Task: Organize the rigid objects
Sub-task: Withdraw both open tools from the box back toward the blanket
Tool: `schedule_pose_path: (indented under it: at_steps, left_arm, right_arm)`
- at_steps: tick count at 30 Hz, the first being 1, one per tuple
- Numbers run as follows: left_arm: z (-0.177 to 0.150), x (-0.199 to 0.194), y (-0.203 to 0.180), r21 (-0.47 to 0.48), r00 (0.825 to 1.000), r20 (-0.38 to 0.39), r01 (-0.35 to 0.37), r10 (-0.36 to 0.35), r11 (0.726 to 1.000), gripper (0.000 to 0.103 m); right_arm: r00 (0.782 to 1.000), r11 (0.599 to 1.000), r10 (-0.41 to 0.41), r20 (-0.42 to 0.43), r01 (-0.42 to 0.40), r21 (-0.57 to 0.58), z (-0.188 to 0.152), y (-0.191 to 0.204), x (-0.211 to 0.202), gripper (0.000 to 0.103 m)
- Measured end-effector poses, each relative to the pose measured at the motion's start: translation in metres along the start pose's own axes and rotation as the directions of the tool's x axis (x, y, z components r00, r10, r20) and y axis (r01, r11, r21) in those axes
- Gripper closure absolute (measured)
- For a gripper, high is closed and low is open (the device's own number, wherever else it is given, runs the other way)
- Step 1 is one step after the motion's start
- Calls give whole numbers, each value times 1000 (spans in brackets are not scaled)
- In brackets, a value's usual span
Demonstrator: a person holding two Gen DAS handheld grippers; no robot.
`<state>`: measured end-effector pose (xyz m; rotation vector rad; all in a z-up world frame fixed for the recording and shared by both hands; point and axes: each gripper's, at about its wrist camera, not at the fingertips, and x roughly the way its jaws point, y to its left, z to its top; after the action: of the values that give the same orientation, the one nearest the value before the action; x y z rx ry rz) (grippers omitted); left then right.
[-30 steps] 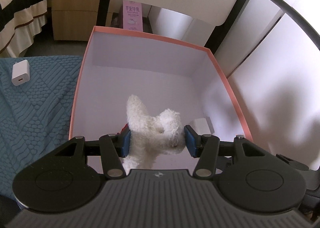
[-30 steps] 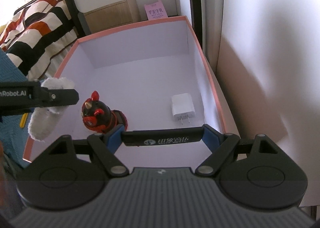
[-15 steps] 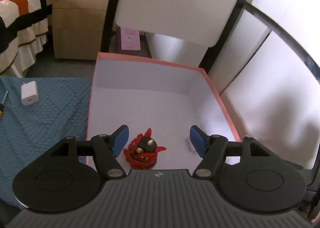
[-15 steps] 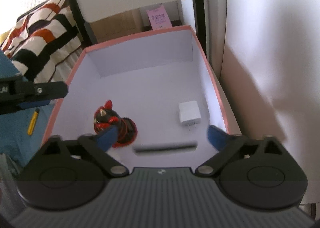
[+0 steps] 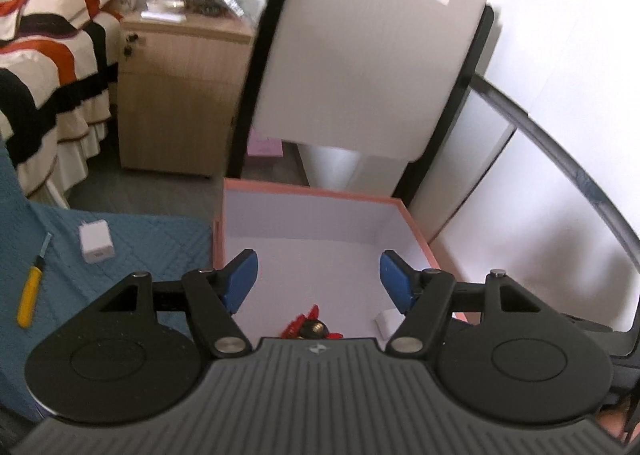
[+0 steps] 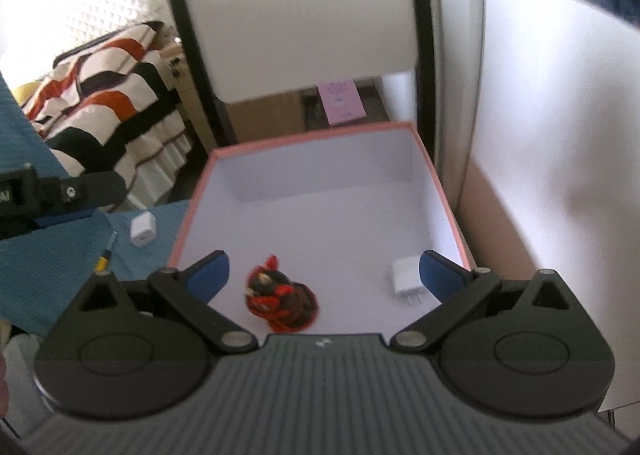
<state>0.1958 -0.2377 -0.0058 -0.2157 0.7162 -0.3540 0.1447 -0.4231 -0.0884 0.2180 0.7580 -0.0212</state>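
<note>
**Both grippers empty over the pink box**

Left wrist view: the left gripper (image 5: 318, 279) has its jaws spread with nothing between them, hanging above the pink-rimmed box (image 5: 312, 189). A red and black figurine (image 5: 310, 327) peeks out just over the gripper body. On the blue mat (image 5: 160, 243) sit a white charger (image 5: 96, 241) and a yellow screwdriver (image 5: 30, 295).

Right wrist view: the right gripper (image 6: 324, 271) is wide apart too, holding nothing. Inside the box, the figurine sits near the front and a second white charger (image 6: 406, 277) lies by the right wall.

boxes: 1 (image 6: 436, 179) | figurines: 1 (image 6: 280, 293) | chargers: 2 (image 6: 406, 277) (image 6: 143, 229) | screwdrivers: 1 (image 5: 30, 291)
</note>
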Motion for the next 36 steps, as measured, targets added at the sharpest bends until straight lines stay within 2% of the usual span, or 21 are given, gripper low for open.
schedule_pose_path:
  at_steps: [7, 16, 36]
  left_arm:
    - [8, -48, 23, 4, 998, 60, -23, 23, 1000, 30]
    - [-1, -92, 68, -41, 994, 96, -55, 58, 998, 30]
    - [-44, -134, 161, -125, 984, 99, -137, 150, 983, 30]
  right_arm:
    - [998, 999, 30, 60, -27, -36, 8, 38, -23, 0]
    - [995, 994, 75, 62, -70, -80, 5, 82, -29, 0]
    - [986, 973, 166, 1, -164, -163, -31, 172, -16, 0]
